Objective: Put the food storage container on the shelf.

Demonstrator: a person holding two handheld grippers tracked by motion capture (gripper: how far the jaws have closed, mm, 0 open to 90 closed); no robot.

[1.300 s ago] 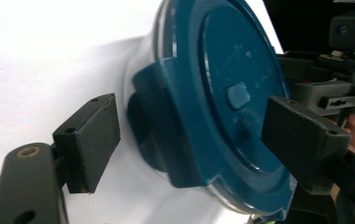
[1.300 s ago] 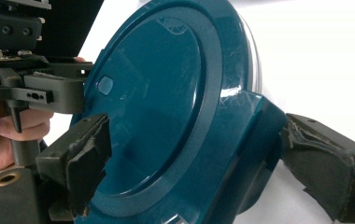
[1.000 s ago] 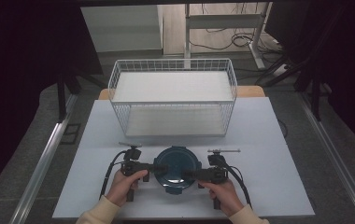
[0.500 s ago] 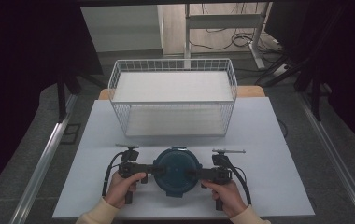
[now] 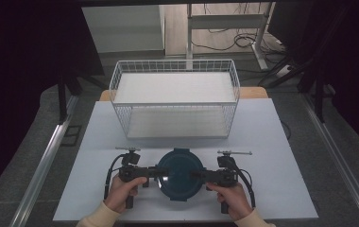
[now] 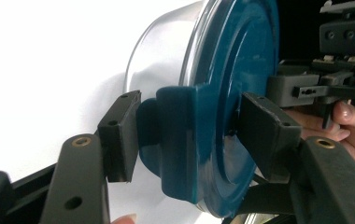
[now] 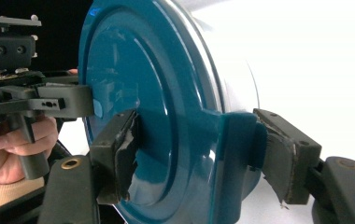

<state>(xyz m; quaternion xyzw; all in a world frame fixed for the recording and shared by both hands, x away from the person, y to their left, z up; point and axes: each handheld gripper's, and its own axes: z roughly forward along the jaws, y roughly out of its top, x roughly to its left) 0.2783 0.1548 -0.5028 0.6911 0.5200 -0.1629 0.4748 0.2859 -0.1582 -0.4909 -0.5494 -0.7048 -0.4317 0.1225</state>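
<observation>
A round metal container with a teal lid (image 5: 180,176) stands on the white table (image 5: 272,142) near its front edge. My left gripper (image 5: 161,173) comes in from the lid's left side. Its jaws have just been closing around the lid's left clasp (image 6: 175,140), with one pad (image 6: 119,135) against the clasp and the other pad (image 6: 264,133) just off the lid's top. My right gripper (image 5: 197,175) is shut on the right clasp (image 7: 234,154), one pad (image 7: 122,149) on the lid's top and the other pad (image 7: 283,158) behind the clasp. Its jaws have just closed there.
A white wire basket (image 5: 175,101) stands at the back middle of the table, an arm's reach beyond the container. Bare table lies to either side of the hands. Dark floor and metal rails (image 5: 45,161) border the table.
Both grippers' jaws have drawn in around the lid's two side clasps. The hands and the container have stayed where they were.
</observation>
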